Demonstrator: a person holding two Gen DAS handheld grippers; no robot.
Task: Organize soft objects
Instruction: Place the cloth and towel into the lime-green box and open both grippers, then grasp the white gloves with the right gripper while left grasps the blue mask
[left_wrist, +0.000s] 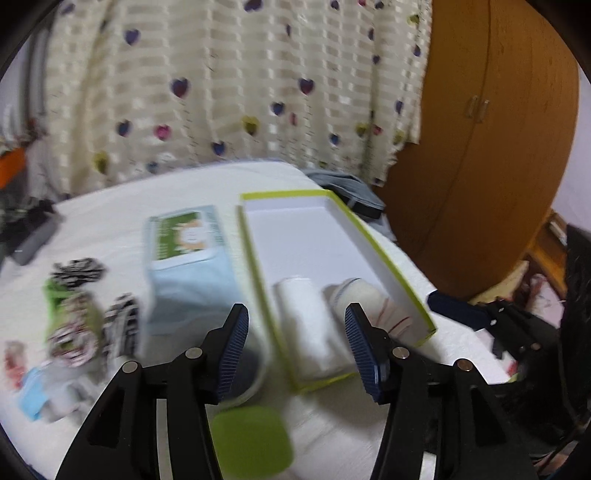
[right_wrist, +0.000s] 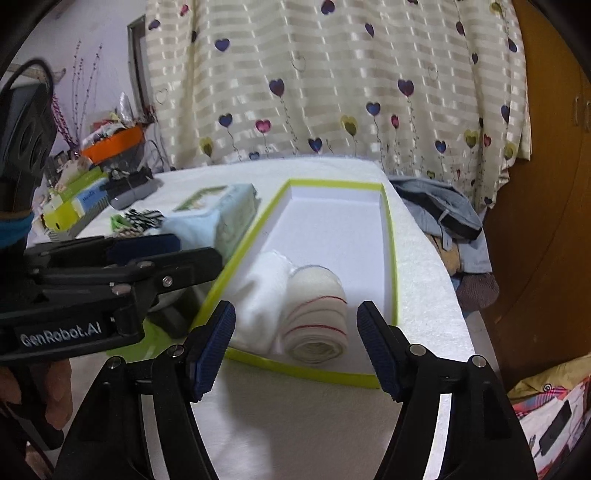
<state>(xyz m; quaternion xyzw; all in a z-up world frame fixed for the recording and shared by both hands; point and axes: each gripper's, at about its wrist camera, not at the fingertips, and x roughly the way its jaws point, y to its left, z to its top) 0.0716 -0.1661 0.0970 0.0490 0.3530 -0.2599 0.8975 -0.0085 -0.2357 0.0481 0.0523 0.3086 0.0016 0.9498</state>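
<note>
A shallow white box with a lime-green rim (left_wrist: 373, 240) (right_wrist: 388, 221) lies on the white-covered table. At its near end sit two rolled soft items side by side: a plain white roll (left_wrist: 314, 321) (right_wrist: 262, 291) and a cream roll with red stripes (left_wrist: 373, 306) (right_wrist: 317, 314). My left gripper (left_wrist: 297, 326) is open just short of the white roll, touching nothing. My right gripper (right_wrist: 295, 310) is open in front of the striped roll, also holding nothing. In the right wrist view the left gripper (right_wrist: 199, 249) reaches in from the left, beside the box.
Left of the box lie a light blue sock pack with a green label (left_wrist: 184, 258) and several patterned socks (left_wrist: 77, 295). A lime-green pad (left_wrist: 251, 439) is close below. Clothes (right_wrist: 443, 214) are heaped past the table's right edge. Boxes (right_wrist: 74, 199) and an orange bowl (right_wrist: 114, 142) stand far left.
</note>
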